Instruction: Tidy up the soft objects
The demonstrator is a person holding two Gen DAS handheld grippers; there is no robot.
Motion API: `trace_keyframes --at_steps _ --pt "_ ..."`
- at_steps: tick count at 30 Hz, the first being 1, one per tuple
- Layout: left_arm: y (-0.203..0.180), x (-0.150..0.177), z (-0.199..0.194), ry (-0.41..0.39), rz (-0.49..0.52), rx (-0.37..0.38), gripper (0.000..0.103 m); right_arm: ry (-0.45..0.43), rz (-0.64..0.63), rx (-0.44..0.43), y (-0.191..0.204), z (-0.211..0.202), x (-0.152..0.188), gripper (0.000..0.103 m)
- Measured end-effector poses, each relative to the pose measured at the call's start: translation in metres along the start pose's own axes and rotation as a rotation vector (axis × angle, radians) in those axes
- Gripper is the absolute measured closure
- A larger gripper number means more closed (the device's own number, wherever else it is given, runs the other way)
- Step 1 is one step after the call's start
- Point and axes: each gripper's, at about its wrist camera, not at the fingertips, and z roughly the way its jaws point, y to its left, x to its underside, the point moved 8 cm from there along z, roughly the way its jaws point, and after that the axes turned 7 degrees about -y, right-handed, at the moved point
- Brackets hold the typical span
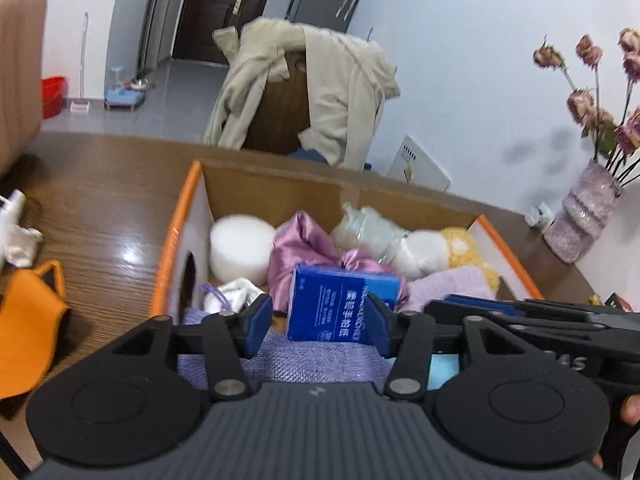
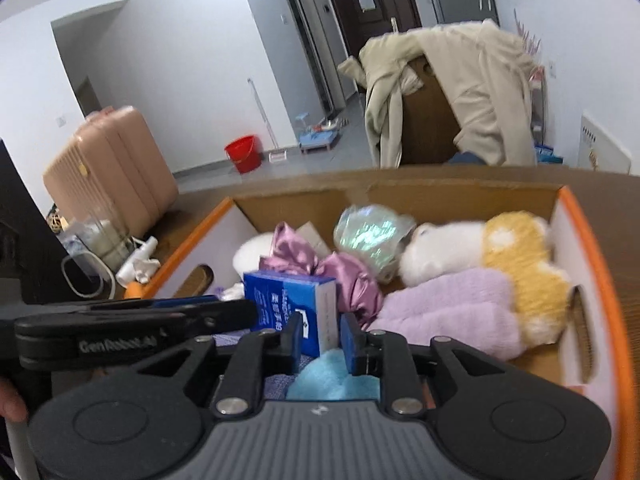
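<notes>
A cardboard box with orange edges (image 1: 176,236) (image 2: 596,264) sits on the wooden table and holds soft things. A blue tissue pack (image 1: 340,304) (image 2: 288,300) stands upright in it. My left gripper (image 1: 318,324) is open, its pads on either side of the pack with a gap. My right gripper (image 2: 322,344) is shut on the pack's near end. Around the pack lie pink satin cloth (image 1: 304,248), a white foam roll (image 1: 240,248), a lilac towel (image 2: 452,312), a white and yellow plush toy (image 2: 500,248), a crumpled clear bag (image 2: 372,232) and a light blue cloth (image 2: 332,376).
An orange cloth (image 1: 28,320) and white items (image 1: 16,232) lie on the table left of the box. A vase of dried flowers (image 1: 584,216) stands at the right. A chair draped with a beige coat (image 1: 312,92) is beyond the table. A pink suitcase (image 2: 108,168) stands to the left.
</notes>
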Motion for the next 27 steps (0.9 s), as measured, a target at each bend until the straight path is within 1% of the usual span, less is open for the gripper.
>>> trace_keyframes --at_steps 1,4,6,8,9,11,16,23,27 --pt "-0.001 -0.004 -0.009 -0.013 0.005 -0.005 0.05 -0.011 -0.008 0.004 -0.001 -0.011 -0.003 0.069" --pt "-0.004 -0.013 -0.041 -0.051 0.03 -0.021 0.046 -0.053 -0.025 0.03 -0.008 -0.049 -0.012 0.068" --pt "-0.005 -0.016 -0.061 -0.069 0.043 -0.032 0.046 -0.08 -0.03 0.052 -0.013 -0.075 -0.018 0.067" --pt "-0.006 -0.017 -0.081 -0.084 0.051 -0.039 0.043 -0.105 -0.036 0.073 -0.018 -0.1 -0.021 0.064" --pt "-0.007 -0.017 -0.091 -0.092 0.052 -0.045 0.042 -0.117 -0.042 0.082 -0.019 -0.114 -0.023 0.06" --pt "-0.009 -0.017 -0.11 -0.108 0.06 -0.055 0.041 -0.135 -0.05 0.099 -0.021 -0.136 -0.023 0.058" --pt "-0.017 -0.012 -0.15 -0.143 0.072 -0.074 0.041 -0.17 -0.07 0.124 -0.018 -0.182 -0.015 0.055" --pt "-0.032 0.0 -0.201 -0.207 0.103 -0.098 0.038 -0.229 -0.102 0.145 -0.005 -0.231 -0.001 0.051" --pt "-0.042 0.017 -0.232 -0.27 0.132 -0.123 0.031 -0.275 -0.112 0.157 0.008 -0.256 0.016 0.051"
